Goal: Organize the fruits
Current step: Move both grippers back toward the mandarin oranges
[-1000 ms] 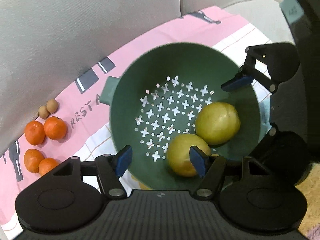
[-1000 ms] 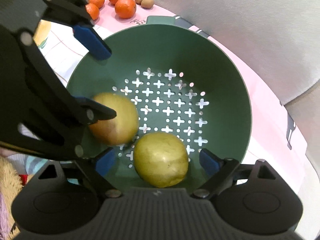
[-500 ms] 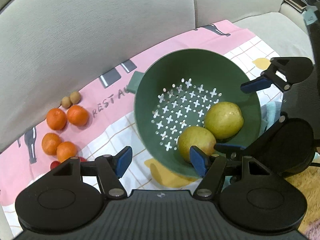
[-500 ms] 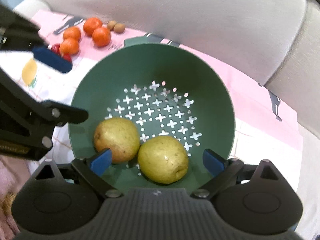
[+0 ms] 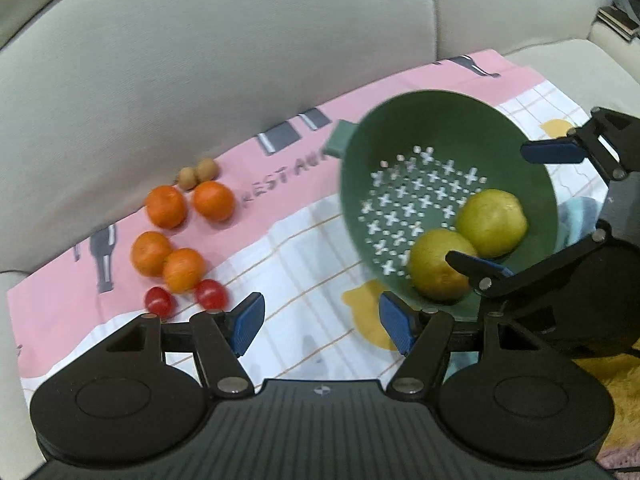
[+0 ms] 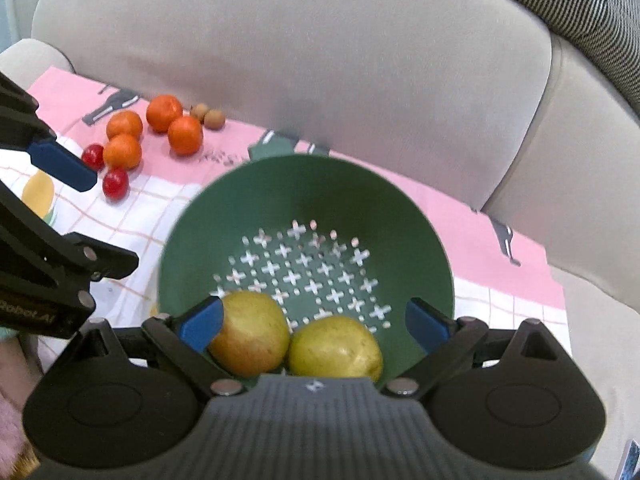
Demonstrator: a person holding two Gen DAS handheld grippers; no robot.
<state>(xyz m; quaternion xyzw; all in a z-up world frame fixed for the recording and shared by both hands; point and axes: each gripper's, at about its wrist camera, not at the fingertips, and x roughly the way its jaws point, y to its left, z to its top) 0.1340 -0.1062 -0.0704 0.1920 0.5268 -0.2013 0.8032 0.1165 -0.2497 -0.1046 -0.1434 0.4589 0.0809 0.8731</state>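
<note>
Both grippers have drawn back from the green colander [image 6: 306,240], which holds two pears [image 6: 334,346] on the cloth [image 5: 280,272] near its right edge. Left gripper [image 5: 320,316] spread, empty; right gripper [image 6: 312,322] apparently spread too.

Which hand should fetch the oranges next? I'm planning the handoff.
Probably the left. The left gripper stands open and empty, nearer the oranges on the cloth. The right gripper, also open, hangs over the green colander by the two pears.
</note>
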